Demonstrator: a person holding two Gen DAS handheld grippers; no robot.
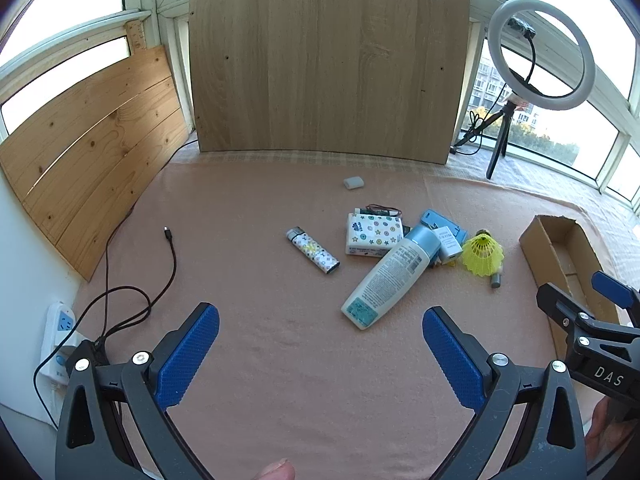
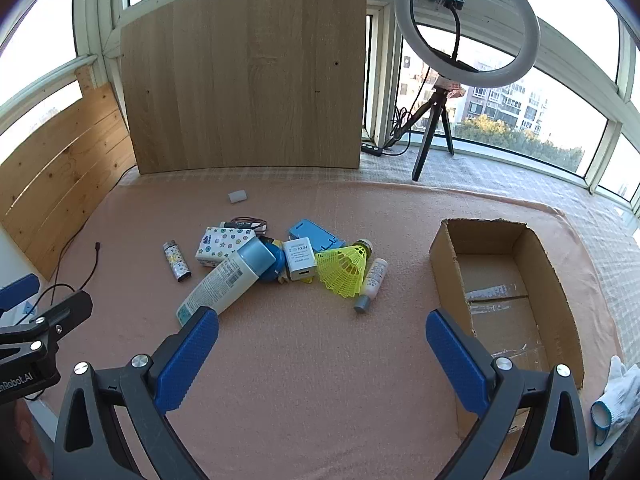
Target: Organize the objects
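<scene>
A pile lies on the pink cloth: a white lotion bottle (image 1: 390, 276) (image 2: 226, 280), a patterned lighter (image 1: 313, 255) (image 2: 176, 261), a star-print tissue pack (image 1: 374, 233) (image 2: 223, 243), a white charger (image 2: 299, 258), a yellow shuttlecock (image 1: 482, 254) (image 2: 344, 268), a small white tube (image 2: 372, 285) and a blue case (image 2: 314, 234). An open cardboard box (image 2: 446, 256) (image 1: 538, 248) stands to the right. My left gripper (image 1: 320, 340) is open and empty, short of the pile. My right gripper (image 2: 322, 344) is open and empty, between pile and box.
A white eraser (image 1: 353, 182) (image 2: 237, 196) lies apart at the back. A black cable (image 1: 172, 256) and power strip (image 1: 60, 336) sit at left. Wooden boards (image 1: 328, 60) stand behind. A ring light on a tripod (image 2: 466, 24) stands back right. A white glove (image 2: 620, 392) lies at right.
</scene>
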